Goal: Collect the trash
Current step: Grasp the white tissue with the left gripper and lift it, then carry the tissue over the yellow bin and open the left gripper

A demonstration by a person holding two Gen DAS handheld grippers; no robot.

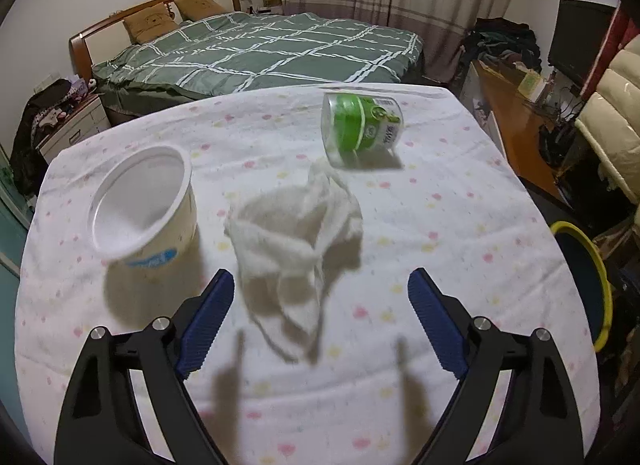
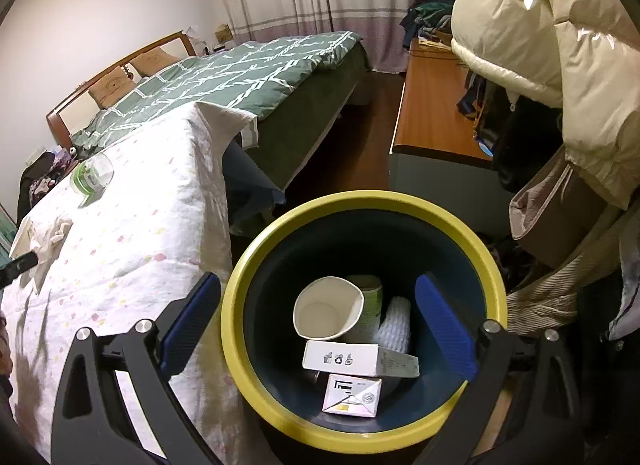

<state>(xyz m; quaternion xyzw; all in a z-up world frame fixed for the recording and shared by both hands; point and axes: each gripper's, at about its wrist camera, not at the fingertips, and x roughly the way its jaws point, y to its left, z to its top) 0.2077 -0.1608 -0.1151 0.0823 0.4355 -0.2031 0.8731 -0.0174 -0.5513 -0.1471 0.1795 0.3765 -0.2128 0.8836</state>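
In the left wrist view a crumpled white tissue (image 1: 298,221) lies on the flowered tablecloth (image 1: 440,225), just ahead of my open, empty left gripper (image 1: 320,305). A white paper tub (image 1: 144,205) lies tipped at the left. A clear cup with green label (image 1: 360,125) lies on its side farther back. In the right wrist view my right gripper (image 2: 318,317) is open and empty above a yellow-rimmed bin (image 2: 256,249). The bin holds a paper cup (image 2: 328,309), a white carton (image 2: 344,359) and a small box (image 2: 352,395). The tissue (image 2: 50,237) and cup (image 2: 92,175) show at the left.
The bin (image 1: 596,277) stands off the table's right edge. A bed with green quilt (image 1: 256,49) is behind the table. A wooden desk (image 2: 432,105) and a chair with cream jacket (image 2: 540,25) stand at the right.
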